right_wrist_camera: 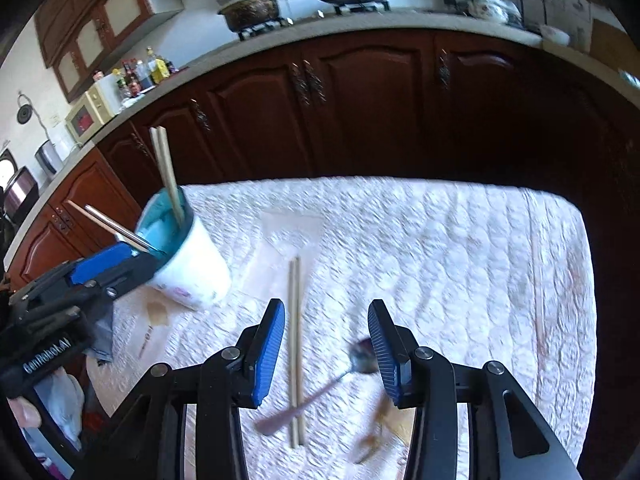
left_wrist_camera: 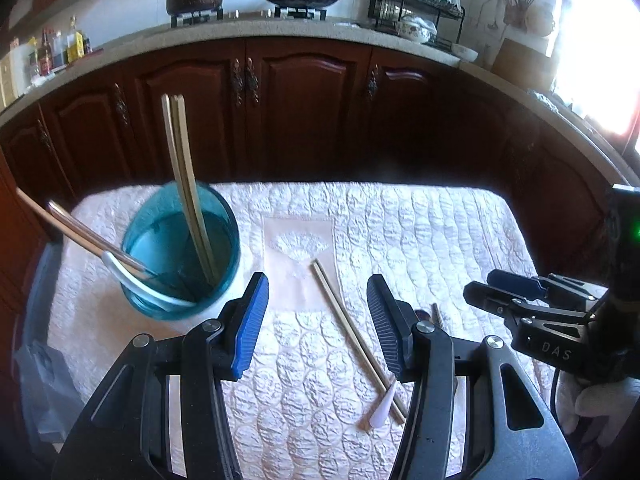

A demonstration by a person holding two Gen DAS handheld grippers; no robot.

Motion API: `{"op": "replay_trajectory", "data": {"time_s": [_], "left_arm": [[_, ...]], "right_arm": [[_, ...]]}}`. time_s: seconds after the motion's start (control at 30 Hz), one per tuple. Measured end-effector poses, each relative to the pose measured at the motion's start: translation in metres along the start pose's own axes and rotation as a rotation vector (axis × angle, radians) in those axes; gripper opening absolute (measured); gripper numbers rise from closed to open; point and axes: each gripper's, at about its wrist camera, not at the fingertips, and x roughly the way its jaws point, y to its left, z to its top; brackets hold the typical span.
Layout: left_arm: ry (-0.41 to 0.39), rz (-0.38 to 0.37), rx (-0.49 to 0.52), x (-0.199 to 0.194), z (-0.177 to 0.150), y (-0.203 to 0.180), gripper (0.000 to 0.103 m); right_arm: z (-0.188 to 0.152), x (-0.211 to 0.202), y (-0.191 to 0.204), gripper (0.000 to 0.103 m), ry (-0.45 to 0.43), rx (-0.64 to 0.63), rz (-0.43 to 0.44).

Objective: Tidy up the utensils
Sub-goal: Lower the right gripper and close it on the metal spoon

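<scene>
Both claws apart, empty; beyond, blue cup with chopsticks inside.

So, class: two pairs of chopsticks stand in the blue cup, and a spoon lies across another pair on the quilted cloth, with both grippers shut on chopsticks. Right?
Not quite. The left gripper and right gripper are open and hold nothing, as both wrist views show. The blue cup, the spoon and the loose pair are as stated.

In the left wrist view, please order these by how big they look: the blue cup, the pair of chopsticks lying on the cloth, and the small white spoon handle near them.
1. blue cup, clearly largest.
2. chopsticks lying on the cloth, long but thin.
3. white spoon handle, smallest, though partly hidden by the left gripper's fingers.
</scene>
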Motion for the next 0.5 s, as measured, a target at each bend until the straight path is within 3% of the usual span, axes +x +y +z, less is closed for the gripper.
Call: {"op": "replay_trajectory", "data": {"time_s": [0.23,0.3,0.5], "left_arm": [[0.067,-0.02,-0.019,0.02,-0.013,0.003,0.051],[0.089,-0.019,-0.021,0.027,-0.018,0.004,0.051],[0.127,-0.011,-0.022,0.037,-0.026,0.006,0.051]], "right_arm": [[-0.025,0.027,-0.032,0.041,0.085,0.057,0.004],[-0.029,0.038,-0.036,0.034,0.104,0.054,0.027],[-0.039,0.07,-0.031,0.032,0.217,0.064,0.193]]}}
